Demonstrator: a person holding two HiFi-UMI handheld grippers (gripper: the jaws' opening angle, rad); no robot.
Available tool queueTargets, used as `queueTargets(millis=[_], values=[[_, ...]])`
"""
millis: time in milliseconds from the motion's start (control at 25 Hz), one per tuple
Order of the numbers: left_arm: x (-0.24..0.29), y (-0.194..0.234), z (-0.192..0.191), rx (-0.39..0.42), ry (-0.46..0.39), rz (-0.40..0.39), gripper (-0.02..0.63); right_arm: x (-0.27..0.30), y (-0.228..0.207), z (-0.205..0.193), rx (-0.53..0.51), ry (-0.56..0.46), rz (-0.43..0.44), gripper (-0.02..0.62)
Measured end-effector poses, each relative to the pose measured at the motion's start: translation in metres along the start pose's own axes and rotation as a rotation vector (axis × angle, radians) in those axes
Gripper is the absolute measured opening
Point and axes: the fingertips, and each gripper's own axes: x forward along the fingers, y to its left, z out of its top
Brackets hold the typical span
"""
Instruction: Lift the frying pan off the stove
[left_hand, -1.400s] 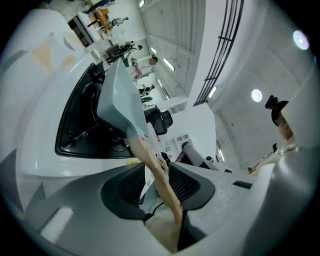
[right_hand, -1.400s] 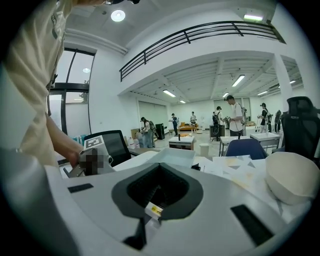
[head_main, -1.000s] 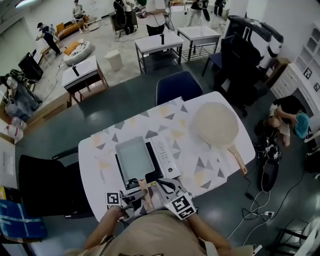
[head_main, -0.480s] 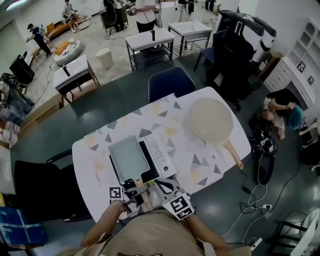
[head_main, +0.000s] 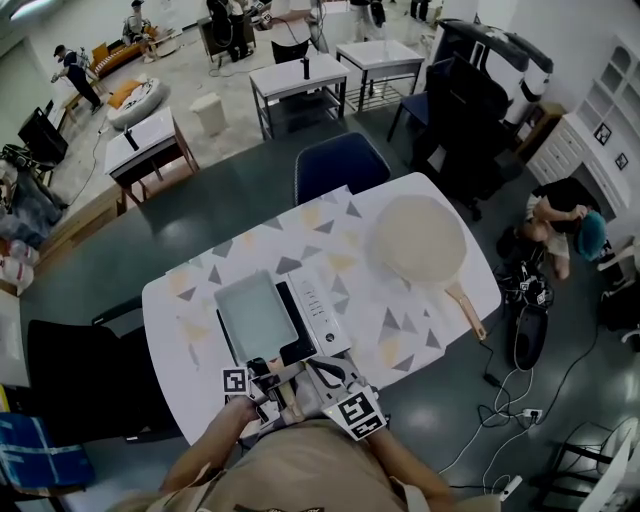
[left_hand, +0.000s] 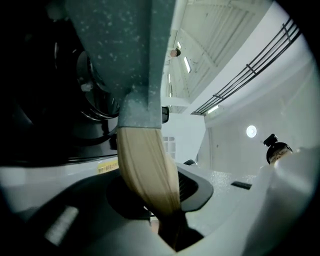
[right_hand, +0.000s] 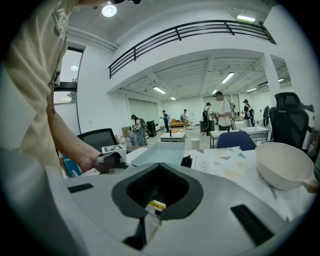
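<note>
Wooden handle (left_hand: 149, 170) of frying pan (left_hand: 120, 50) newly gripped by just-narrowed left tongs (left_hand: 167, 234); right tongs (right_hand: 145, 234) closed, empty.

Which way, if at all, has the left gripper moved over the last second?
Yes. The left gripper has slid in toward the stove, and its jaws have just been closing on the frying pan's wooden handle between them.
</note>
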Motion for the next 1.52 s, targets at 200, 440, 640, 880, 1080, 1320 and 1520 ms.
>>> queueTargets(millis=[200, 440, 640, 880, 1080, 1320, 1520], values=[[0.001, -0.001, 0.001, 0.003, -0.005, 0.006, 0.066, 0.0, 0.001, -0.001, -0.001, 0.001, 0.017, 0.003], [0.0, 0.004, -0.004, 0.079, 0.035, 0.085, 0.067, 0.003, 0.002, 0.001, -0.005, -0.007, 0.044, 0.003], [-0.001, 0.006, -0.005, 0.089, 0.033, 0.129, 0.067, 0.0, -0.001, -0.001, 0.002, -0.008, 0.06, 0.003], [-0.002, -0.001, -0.006, 0.141, 0.052, 0.115, 0.089, -0.004, -0.006, -0.001, 0.007, -0.01, 0.07, 0.003], [-0.002, -0.009, -0.004, 0.169, 0.062, 0.112, 0.108, -0.006, -0.007, -0.002, -0.001, -0.011, 0.087, 0.003], [-0.005, -0.019, -0.005, 0.188, 0.055, 0.111, 0.117, -0.005, -0.007, 0.005, -0.019, -0.026, 0.109, 0.003], [-0.008, -0.026, -0.01, 0.193, 0.058, 0.123, 0.118, -0.007, -0.008, 0.009, -0.03, -0.032, 0.12, 0.003]])
